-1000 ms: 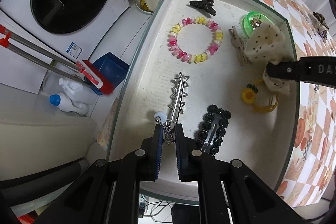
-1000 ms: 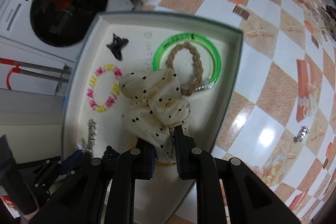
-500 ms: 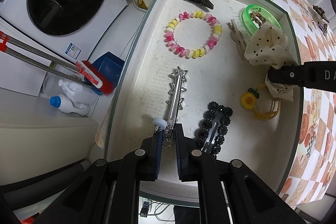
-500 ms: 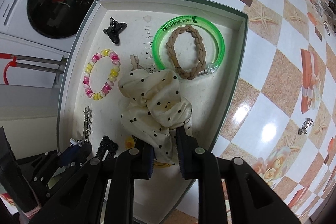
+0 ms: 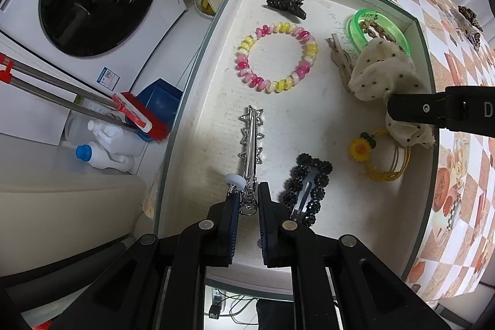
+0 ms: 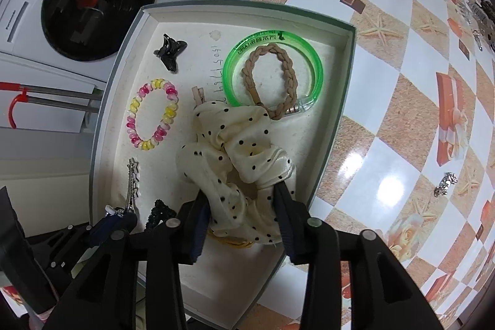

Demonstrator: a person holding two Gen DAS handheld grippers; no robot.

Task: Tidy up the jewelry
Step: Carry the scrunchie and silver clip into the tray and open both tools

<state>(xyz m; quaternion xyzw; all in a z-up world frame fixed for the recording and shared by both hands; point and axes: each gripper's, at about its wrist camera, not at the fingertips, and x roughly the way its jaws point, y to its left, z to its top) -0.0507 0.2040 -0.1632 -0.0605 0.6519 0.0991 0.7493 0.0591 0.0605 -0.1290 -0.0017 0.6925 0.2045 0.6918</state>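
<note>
Chrome-bright and spiked with little stars, the long silver metal hair clip [image 5: 251,144] lay flat on the pale, slightly grainy floor of the shallow white cardboard tray with grey-green rim [image 5: 198,64], near its left wall. The left gripper [image 5: 248,200] was nearly closed on the clip's near end, where a small charm and a white bead hung; whether the pads truly pinched it or merely bracketed it could not be told. If placing was the step in hand, the jaws would best part only a little and draw straight back, so the dangling charm would not snag.

Just right of it lay the black beaded snap clip [image 5: 306,187], knobbly and glossy. Farther up sat the pink-and-yellow spiral plastic hair tie [image 5: 277,57], and beyond it the black plastic claw clip [image 5: 286,3]. Further right were a yellow elastic hair tie with a sunflower charm [image 5: 371,156] and a translucent green plastic bangle [image 6: 275,70] ringing a tan braided hair band [image 6: 269,79].

The right gripper [image 6: 243,200] stood fairly wide, its fingers either side of the cream satin scrunchie with black polka dots [image 6: 235,153], which slumped in soft folds over the yellow tie. Being limp cloth, it would likely cling to the pads; lifting clear vertically seemed wisest. On the glossy orange-and-white checked table [image 6: 402,113] loose pieces waited, among them a small rhinestone clip [image 6: 445,183].
</note>
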